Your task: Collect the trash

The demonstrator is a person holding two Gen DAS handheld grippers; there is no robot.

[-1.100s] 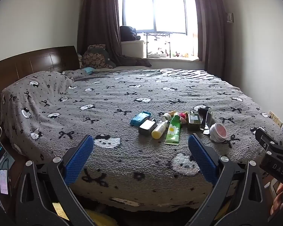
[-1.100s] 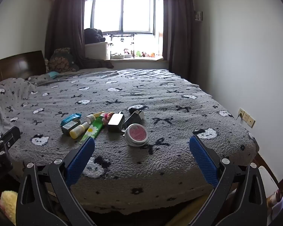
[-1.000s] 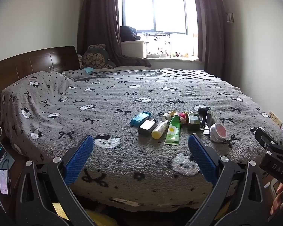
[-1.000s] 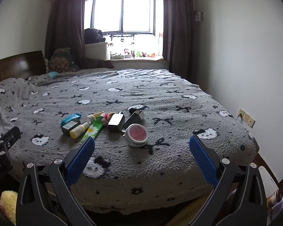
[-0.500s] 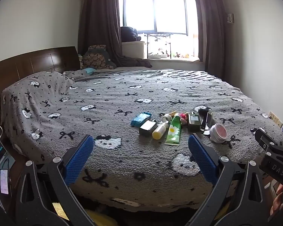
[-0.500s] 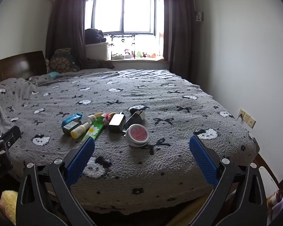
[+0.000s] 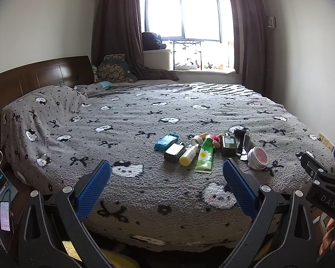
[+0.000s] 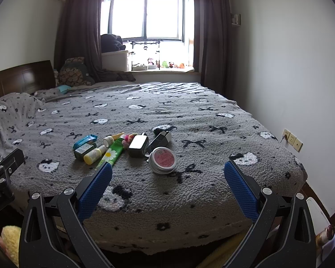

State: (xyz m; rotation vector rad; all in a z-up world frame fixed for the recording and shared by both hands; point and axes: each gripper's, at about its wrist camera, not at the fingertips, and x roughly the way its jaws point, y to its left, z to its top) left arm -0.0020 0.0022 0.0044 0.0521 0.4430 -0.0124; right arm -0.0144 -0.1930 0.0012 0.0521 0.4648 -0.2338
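While both grippers, left (image 7: 166, 184) and right (image 8: 168, 184), hang wide open and empty at the bed's (image 7: 145, 178) foot, we judge collecting not yet begun; the trash (image 8: 122, 147) lies clustered mid-blanket, so next we reach forward to the near tin (image 8: 162, 160).

Bright window (image 7: 182, 14), dark curtains (image 7: 117, 29), white walls; wooden headboard (image 7: 36, 76), grey patterned bedspread (image 7: 145, 111).

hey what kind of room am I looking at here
A bedroom, most likely in a home. A large bed with a wooden headboard fills the room, a curtained window sits behind it, and small toiletry items lie on the blanket.
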